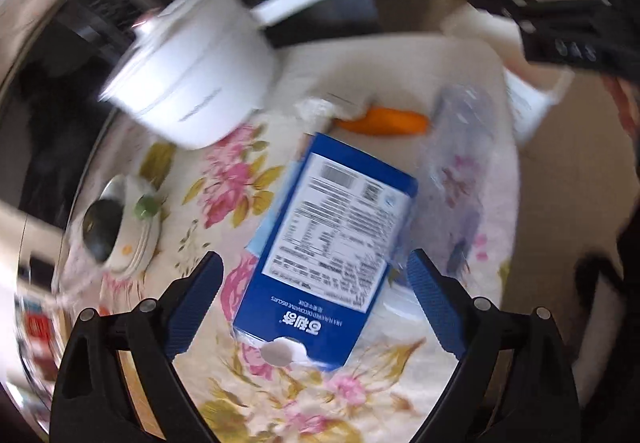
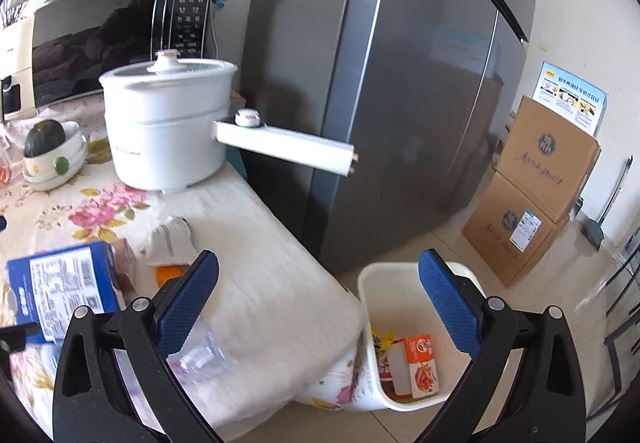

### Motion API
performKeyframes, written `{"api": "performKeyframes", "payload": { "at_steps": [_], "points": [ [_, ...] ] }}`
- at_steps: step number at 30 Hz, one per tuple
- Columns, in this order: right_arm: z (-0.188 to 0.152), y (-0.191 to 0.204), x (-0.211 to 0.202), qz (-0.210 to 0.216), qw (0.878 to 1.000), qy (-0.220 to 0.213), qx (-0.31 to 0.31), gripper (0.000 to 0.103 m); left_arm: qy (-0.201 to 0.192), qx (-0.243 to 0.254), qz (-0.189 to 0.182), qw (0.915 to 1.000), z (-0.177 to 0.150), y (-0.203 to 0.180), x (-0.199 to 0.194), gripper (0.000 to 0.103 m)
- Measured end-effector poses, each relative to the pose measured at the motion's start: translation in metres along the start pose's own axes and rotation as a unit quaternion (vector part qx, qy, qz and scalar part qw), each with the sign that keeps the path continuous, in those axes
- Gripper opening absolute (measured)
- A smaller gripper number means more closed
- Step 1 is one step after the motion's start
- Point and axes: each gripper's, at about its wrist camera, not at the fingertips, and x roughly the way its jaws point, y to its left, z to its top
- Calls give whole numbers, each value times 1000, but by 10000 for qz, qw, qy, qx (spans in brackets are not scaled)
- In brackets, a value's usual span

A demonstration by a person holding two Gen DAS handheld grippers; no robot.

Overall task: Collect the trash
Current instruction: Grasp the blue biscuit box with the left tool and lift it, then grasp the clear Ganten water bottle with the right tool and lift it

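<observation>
Your left gripper is spread wide around the blue biscuit box lying flat on the table; lower squarely, pinch its long sides. Your right gripper, also wide and empty, hovers over the white trash bin beyond.

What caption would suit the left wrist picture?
Open left gripper poised over a blue biscuit box lying on a floral tablecloth.

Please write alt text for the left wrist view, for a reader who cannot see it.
The open left gripper points down at a blue box lying on a floral tablecloth. Beyond the box lie an orange peel and clear plastic wrap; a white pot stands at upper left.
</observation>
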Motion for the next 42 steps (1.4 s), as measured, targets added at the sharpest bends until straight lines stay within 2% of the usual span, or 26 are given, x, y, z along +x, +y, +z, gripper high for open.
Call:
{"api": "performKeyframes", "payload": {
  "at_steps": [2,4,6,9,11,15,19,24,28,30,33,35,37,39,42],
  "points": [
    [-4,-3,-2,275,9995,20,-147,96,343,503,-185,9980,-3,-2,7,90],
    [-10,2,-6,531,9972,12,-527,96,556,770,-302,9950,-6,-3,12,90],
    [-19,8,-10,587,9947,-86,-839,96,849,990,-547,9900,-10,-1,22,90],
    [-29,16,-8,577,9909,-75,-1218,96,1155,1381,-549,9821,-14,-2,37,90],
    [-32,17,-7,555,9897,-49,-1315,96,1264,1476,-580,9792,-13,2,45,90],
    [-32,17,-6,574,9894,9,-1333,96,1427,1566,-871,9734,-10,4,57,92],
    [-33,15,-2,668,9893,126,-1292,96,1567,1922,-857,9650,-10,-2,68,94],
    [-39,22,7,625,9881,295,-1376,96,1485,1802,-908,9681,-4,-3,81,95],
    [-42,28,9,733,9862,336,-1443,96,1390,1830,-528,9718,-8,-6,91,93],
    [-42,31,8,816,9849,314,-1493,96,1252,1651,-573,9766,-9,0,86,90],
    [-42,40,4,1106,9804,195,-1616,96,952,1012,-686,9879,-16,19,70,88],
    [-41,48,-2,1360,9742,32,-1799,96,663,441,-654,9947,-25,35,55,88],
    [-43,63,-9,1688,9606,-98,-2204,96,308,-327,-651,9969,-39,51,38,88],
    [-46,80,-16,1888,9431,-307,-2719,96,-61,-1109,-647,9917,-57,64,21,88],
    [-51,104,-21,2071,9041,-553,-3695,96,-557,-2267,-694,9699,-91,77,-4,88]
  ]
}}
